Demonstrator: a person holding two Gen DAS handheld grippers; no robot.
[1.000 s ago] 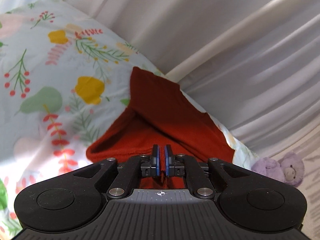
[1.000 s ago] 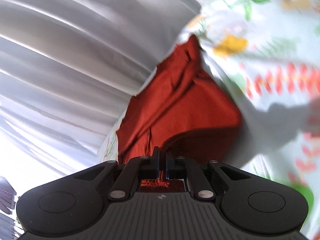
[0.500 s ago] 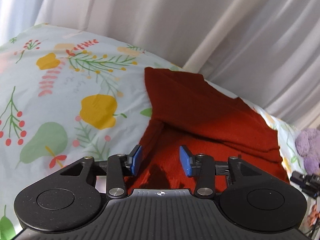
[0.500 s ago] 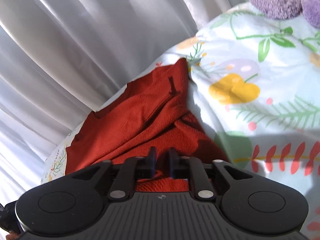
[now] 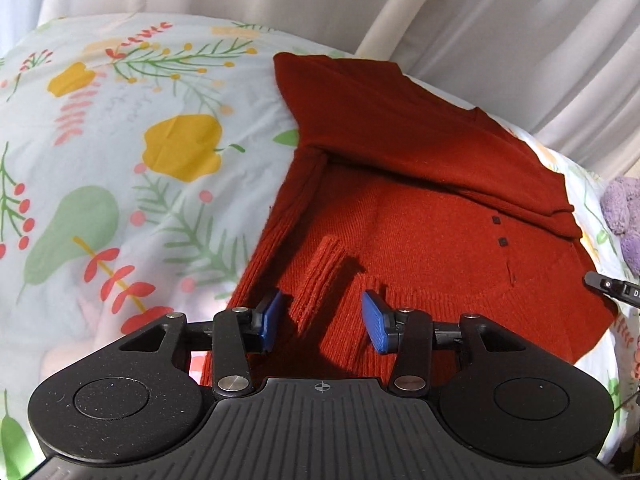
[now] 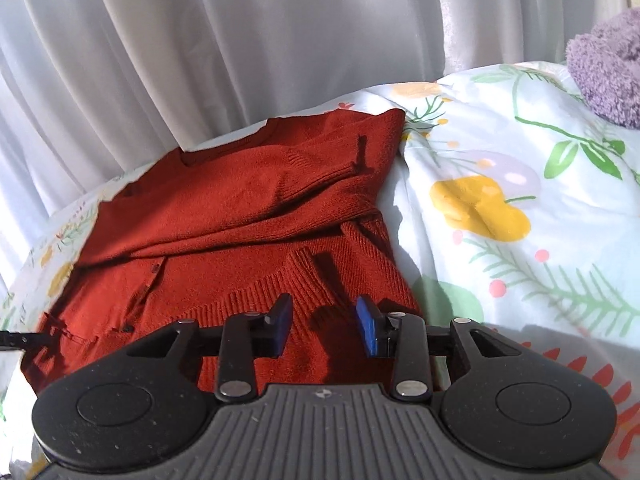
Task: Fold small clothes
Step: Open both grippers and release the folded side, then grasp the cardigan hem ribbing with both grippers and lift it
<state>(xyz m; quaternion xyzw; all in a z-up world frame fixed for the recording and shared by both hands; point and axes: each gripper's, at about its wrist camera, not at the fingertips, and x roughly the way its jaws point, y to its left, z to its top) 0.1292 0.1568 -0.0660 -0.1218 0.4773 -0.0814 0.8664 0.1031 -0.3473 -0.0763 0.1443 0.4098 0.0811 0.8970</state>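
A rust-red knit sweater (image 5: 420, 216) lies on the floral bedsheet (image 5: 120, 168), its far part folded over the body; a ribbed cuff sticks up near the hem. My left gripper (image 5: 322, 322) is open and empty just above the hem's left part. In the right wrist view the same sweater (image 6: 224, 216) lies folded, and my right gripper (image 6: 324, 324) is open and empty over its right hem. The tip of the right gripper shows at the right edge of the left wrist view (image 5: 612, 288).
White curtains (image 5: 440, 8) hang behind the bed. A purple plush toy (image 6: 608, 64) sits on the sheet to the right of the sweater; it also shows in the left wrist view (image 5: 624, 216). The floral sheet (image 6: 520, 208) spreads to both sides.
Both grippers were shut on the sweater's hem a second ago. The left opened first, then the right. The sweater now lies flat and folded on the sheet.
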